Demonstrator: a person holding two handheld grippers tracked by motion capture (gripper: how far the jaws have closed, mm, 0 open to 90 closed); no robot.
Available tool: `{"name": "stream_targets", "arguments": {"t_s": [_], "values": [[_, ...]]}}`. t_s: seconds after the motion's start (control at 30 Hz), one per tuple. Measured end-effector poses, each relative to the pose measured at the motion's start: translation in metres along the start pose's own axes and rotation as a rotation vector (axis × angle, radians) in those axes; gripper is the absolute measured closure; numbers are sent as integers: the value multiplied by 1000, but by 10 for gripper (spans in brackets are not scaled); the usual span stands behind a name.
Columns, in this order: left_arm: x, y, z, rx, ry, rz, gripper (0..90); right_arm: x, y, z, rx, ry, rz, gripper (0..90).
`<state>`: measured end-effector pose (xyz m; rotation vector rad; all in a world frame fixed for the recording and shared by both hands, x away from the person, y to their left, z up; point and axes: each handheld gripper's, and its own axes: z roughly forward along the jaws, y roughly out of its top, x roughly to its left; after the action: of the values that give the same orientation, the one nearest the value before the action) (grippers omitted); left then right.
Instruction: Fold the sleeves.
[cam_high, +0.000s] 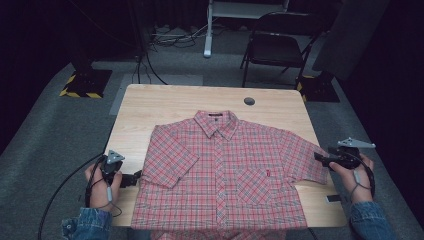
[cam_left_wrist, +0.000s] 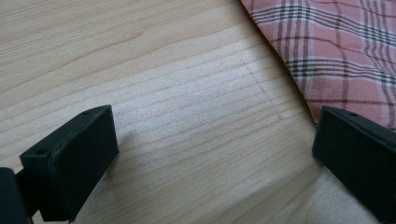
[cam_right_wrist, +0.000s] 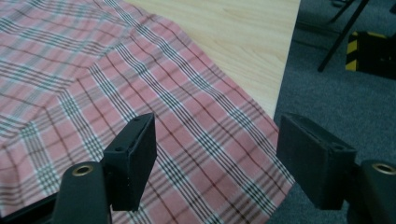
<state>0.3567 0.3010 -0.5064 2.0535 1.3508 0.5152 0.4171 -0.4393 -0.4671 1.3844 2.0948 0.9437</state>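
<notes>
We see the plaid shirt (cam_high: 225, 172) spread flat on the desk (cam_high: 165, 102). Our right gripper (cam_high: 320, 158), jaws apart at three o'clock, straddles its sleeve hem; our left gripper (cam_high: 136, 178) waits wide at nine.

No text, brand or number can be read anywhere (the small red tag (cam_high: 268, 173) on the shirt (cam_high: 225, 170) pocket is too tiny to make out).

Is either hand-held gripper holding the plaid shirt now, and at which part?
No. Both the left hand-held gripper and right hand-held gripper are open; the plaid shirt lies unheld.
</notes>
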Motion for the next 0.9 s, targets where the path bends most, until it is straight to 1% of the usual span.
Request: {"name": "stream_targets", "arguments": {"t_s": [0.07, 0.17, 0.3, 0.47, 0.5, 0.6, 0.67, 0.77, 0.9], "values": [[0, 0, 0, -1, 0, 0, 3, -3, -4, 3, 13, -5, 14, 291], [0, 0, 0, 0, 0, 0, 3, -6, -9, 8, 41, -19, 53, 282], [0, 0, 0, -1, 0, 0, 3, -9, -15, 14, 58, -13, 72, 287], [0, 0, 0, 0, 0, 0, 3, -12, -21, 18, 83, 0, 101, 289], [0, 0, 0, -1, 0, 0, 3, -13, -22, 18, 85, 2, 100, 291], [0, 0, 0, 0, 0, 0, 3, -12, -24, 19, 87, 21, 121, 324], [0, 0, 0, -1, 0, 0, 3, -12, -24, 19, 83, 38, 138, 369], [0, 0, 0, -1, 0, 0, 3, -12, -23, 17, 84, 27, 129, 414], [0, 0, 0, -1, 0, 0, 3, -11, -24, 15, 84, 4, 161, 487]]}}
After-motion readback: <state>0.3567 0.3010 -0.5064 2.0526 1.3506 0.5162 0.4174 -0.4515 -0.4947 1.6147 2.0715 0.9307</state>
